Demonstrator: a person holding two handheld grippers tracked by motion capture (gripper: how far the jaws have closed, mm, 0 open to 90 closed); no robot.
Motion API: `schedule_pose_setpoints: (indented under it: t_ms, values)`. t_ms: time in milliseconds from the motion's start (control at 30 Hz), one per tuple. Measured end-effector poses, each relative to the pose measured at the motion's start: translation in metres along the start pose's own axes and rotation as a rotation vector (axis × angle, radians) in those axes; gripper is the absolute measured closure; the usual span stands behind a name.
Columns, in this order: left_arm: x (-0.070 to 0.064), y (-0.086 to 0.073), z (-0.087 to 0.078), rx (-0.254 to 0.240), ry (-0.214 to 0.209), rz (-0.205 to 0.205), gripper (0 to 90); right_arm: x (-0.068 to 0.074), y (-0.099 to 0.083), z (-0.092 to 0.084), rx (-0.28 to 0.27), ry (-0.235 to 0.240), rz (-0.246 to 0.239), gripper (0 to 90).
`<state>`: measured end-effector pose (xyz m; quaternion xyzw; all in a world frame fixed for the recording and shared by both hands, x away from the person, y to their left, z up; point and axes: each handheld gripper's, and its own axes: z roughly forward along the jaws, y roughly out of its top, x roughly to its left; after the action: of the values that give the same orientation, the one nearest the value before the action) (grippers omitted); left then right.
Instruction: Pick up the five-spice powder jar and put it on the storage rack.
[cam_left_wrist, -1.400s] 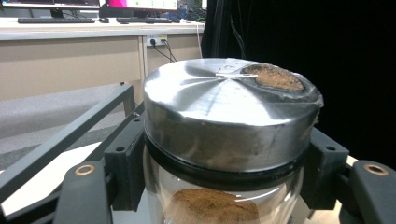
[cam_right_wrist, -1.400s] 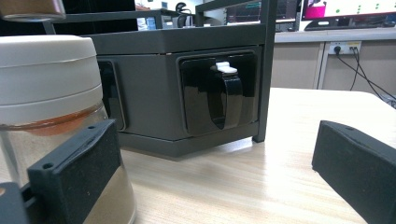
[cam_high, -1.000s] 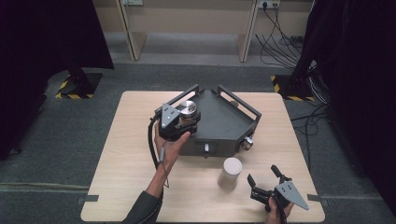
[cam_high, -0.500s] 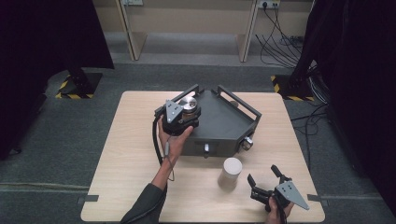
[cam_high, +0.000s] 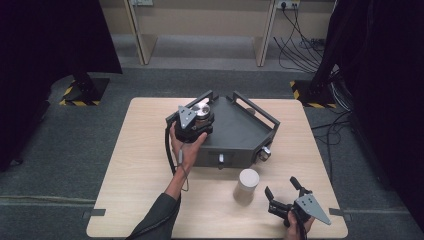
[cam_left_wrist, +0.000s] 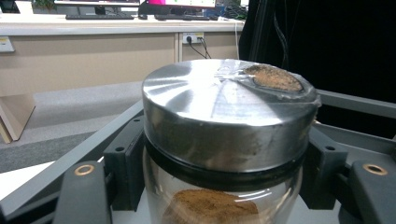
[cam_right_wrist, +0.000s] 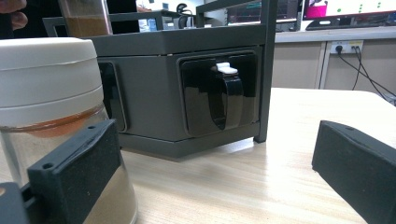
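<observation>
- Your left gripper is clenched on the metal-lid jar, brown powder inside; it sits at the rack's 9 o'clock corner, over the top tray.
- Can't tell if the jar's base is seated on the rack or just above it.
- Your right gripper is released, jaws wide, low on the table at 5 o'clock, holding nothing.
- White-lid jar stands on the table, just at 10 o'clock of that gripper, untouched.
- Judged: first jar nearly placed, not let go; second jar left to do.
</observation>
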<state>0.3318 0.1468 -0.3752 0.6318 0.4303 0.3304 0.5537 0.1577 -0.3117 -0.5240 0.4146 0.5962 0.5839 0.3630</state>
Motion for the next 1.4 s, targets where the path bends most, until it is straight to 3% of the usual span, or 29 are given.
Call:
schedule_pose_setpoints:
  t_ms: [400, 767, 900, 1033, 1400]
  values:
    - [-0.001, -0.004, 0.005, 0.021, 0.017, -0.001, 30.6, 0.0, 0.0, 0.0, 0.0, 0.001, -0.001, 1.4]
    - [-0.004, -0.012, 0.006, 0.001, 0.029, 0.019, 30.0, 0.0, 0.0, 0.0, 0.0, 0.002, -0.002, 1.4]
    - [-0.003, -0.014, 0.003, -0.015, 0.03, -0.023, 15.0, 0.0, 0.0, 0.0, 0.001, 0.003, -0.003, 1.6]
    - [-0.005, -0.014, 0.0, -0.023, 0.043, -0.032, 3.3, 0.0, 0.0, 0.0, 0.001, 0.003, -0.003, 1.6]
    - [-0.007, -0.016, -0.011, -0.062, 0.028, -0.018, 1.2, 0.0, 0.0, 0.0, 0.002, 0.004, -0.006, 1.6]
